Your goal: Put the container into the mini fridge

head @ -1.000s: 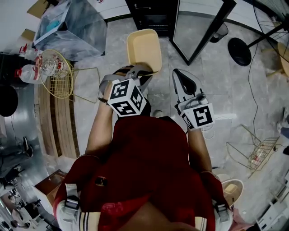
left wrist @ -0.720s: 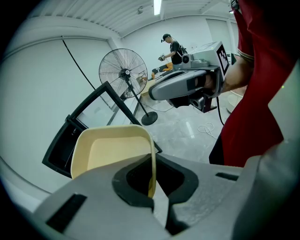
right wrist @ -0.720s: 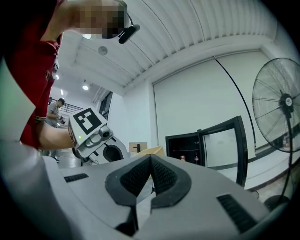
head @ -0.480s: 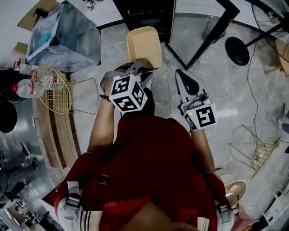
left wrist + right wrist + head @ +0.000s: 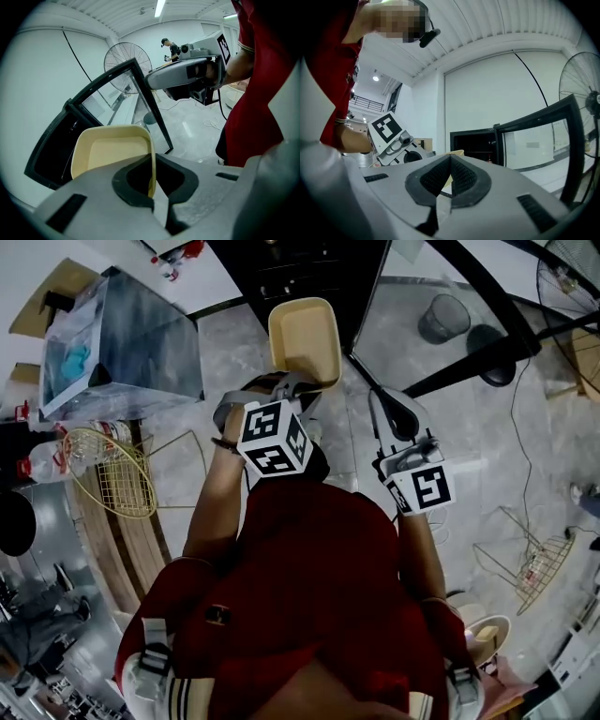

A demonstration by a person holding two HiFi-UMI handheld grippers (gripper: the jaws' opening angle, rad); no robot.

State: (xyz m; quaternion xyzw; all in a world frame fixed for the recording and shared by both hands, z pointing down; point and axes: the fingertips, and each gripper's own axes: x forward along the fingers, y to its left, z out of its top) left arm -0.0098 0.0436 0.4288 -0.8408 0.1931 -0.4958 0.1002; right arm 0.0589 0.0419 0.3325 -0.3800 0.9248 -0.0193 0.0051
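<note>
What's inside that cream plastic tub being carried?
Nothing visible: the floor of the shallow cream plastic container looks bare. Its near corner is covered by the left gripper, shut on the rim.

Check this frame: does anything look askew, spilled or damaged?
Nothing stands out. The left gripper pinches the empty cream plastic container by one rim in its jaws, near the black mini fridge, whose glass door stands open.
</note>
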